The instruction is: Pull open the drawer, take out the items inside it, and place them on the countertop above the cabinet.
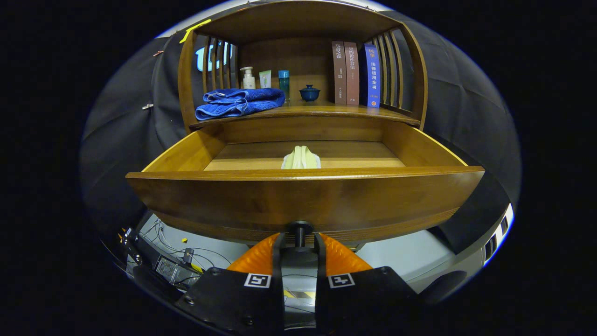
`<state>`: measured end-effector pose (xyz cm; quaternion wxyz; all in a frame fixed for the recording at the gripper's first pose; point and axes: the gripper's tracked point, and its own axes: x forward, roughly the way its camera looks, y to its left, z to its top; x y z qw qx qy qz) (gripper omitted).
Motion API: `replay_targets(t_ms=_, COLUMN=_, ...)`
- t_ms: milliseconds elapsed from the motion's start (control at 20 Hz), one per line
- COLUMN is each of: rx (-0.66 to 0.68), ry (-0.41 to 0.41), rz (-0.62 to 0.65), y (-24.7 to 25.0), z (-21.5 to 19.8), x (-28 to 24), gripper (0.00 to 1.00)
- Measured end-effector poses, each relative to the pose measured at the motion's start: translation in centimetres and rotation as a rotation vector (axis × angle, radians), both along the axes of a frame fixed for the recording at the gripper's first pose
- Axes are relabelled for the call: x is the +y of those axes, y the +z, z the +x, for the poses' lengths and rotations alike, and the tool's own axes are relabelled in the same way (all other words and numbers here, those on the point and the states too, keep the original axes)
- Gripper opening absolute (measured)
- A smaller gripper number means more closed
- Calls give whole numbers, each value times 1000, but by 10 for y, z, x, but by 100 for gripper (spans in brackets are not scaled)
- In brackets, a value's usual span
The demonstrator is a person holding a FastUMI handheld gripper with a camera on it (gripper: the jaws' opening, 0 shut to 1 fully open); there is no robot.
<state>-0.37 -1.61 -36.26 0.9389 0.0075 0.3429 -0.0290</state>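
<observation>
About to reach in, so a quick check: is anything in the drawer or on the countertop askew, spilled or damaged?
Nothing stands out. The drawer is pulled open, the gripper closed around its knob. A pale folded cloth lies inside. On the countertop, the blue towel, bottles and books stand tidy.

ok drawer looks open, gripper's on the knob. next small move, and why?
Probably open the fingers and let go of the knob. The drawer is already pulled well out, and a pale folded cloth lies inside, so more pulling gains little. The gripper sits closed around the knob's stem and must release before lifting over the front to reach the cloth.
</observation>
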Motion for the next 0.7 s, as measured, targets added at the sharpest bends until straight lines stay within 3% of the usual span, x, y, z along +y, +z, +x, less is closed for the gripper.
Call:
replay_targets(t_ms=200, rx=27, ry=15, rz=16, y=3, z=-8, x=4, gripper=47)
replay_targets(t_ms=350, rx=19, ry=-8, rz=26, y=25, z=-20, x=2, gripper=100)
replay_targets(t_ms=500, rx=-6, ry=6, rz=41, y=67, z=-14, x=5, gripper=99)
replay_targets(t_ms=700, rx=-40, ry=45, rz=104, y=104, z=31, x=9, gripper=100)
